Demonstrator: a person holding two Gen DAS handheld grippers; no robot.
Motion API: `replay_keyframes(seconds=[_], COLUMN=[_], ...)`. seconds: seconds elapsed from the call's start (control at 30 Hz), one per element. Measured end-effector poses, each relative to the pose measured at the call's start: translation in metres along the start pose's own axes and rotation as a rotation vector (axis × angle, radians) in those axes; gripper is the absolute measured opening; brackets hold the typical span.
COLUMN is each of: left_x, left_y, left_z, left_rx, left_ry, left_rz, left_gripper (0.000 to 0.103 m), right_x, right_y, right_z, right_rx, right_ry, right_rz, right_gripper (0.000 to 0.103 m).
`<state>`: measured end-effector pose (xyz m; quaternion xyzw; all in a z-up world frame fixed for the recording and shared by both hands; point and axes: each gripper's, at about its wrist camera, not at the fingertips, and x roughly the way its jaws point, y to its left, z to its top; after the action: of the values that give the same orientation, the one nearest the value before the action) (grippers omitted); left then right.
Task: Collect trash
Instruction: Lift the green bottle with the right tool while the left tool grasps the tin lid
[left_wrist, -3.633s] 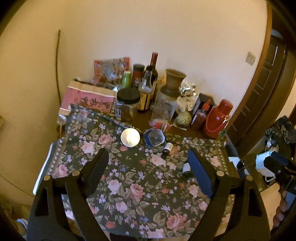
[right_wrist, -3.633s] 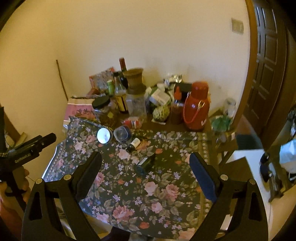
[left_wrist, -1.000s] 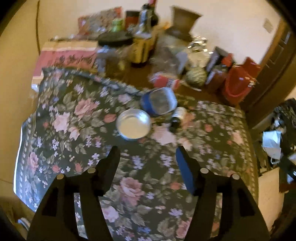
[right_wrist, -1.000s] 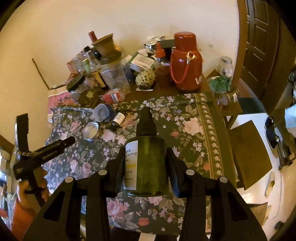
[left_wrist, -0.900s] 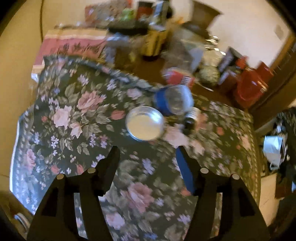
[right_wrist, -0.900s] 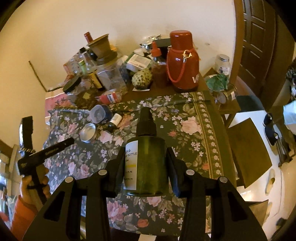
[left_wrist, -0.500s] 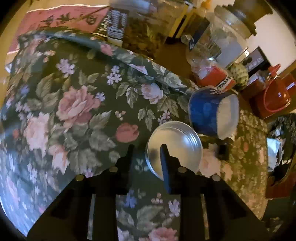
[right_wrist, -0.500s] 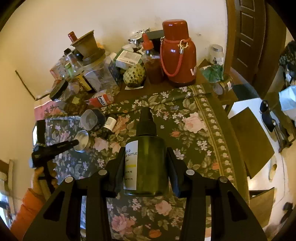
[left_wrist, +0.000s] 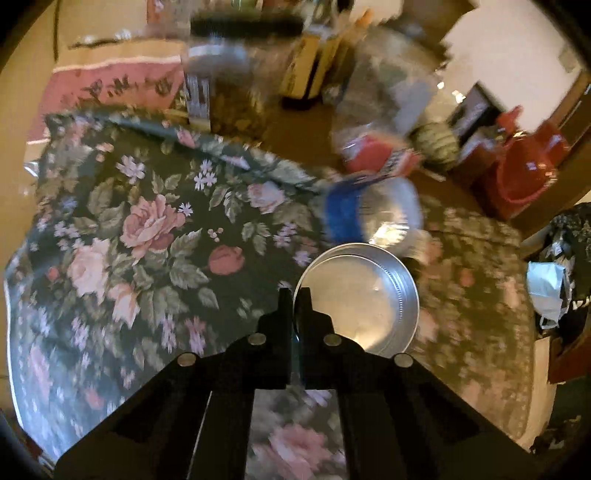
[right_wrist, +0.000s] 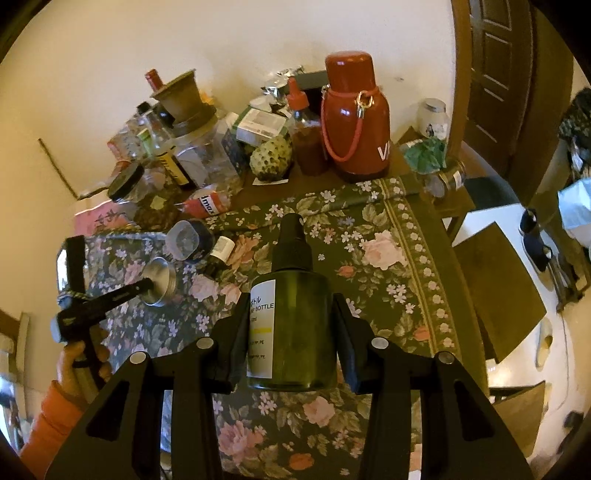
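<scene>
Left gripper (left_wrist: 294, 300) pinches the tin lid's (left_wrist: 360, 299) rim; right gripper (right_wrist: 291, 314) clamps the green bottle (right_wrist: 293, 321).

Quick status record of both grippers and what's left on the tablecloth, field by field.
left gripper: shut on the rim of the round metal tin
right gripper: shut on the green bottle, black cap pointing away from the camera
surface: floral tablecloth
left beside the tin: blue cup lying on its side
also loose, right wrist view: small white-capped vial next to the cup
back of table: red flask, jars and bottles, crowded
blur: left wrist view is smeared
</scene>
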<state>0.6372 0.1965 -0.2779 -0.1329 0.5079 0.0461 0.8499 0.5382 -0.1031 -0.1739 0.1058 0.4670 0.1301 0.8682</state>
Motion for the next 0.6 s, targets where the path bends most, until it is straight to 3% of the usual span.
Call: replay_keyframes(seconds=[0.37,0.6], left_x=[-0.151,-0.230], left_y=[-0.061,-0.089], left_z=[-0.054,-0.095], left_rx=[-0.001,0.029], left_ry=[-0.267,-0.381], left_rz=[0.001,-0.020], left_gripper=[0.001,0.001], right_x=[-0.059,-0.100], right_y=[-0.006,0.007], right_z=[-0.013,-0.028], right_rx=[-0.171,-0.241], right_ry=[-0.056,-0.111], right_rz=[0.121,0.175], right_gripper=[0.038,0.038])
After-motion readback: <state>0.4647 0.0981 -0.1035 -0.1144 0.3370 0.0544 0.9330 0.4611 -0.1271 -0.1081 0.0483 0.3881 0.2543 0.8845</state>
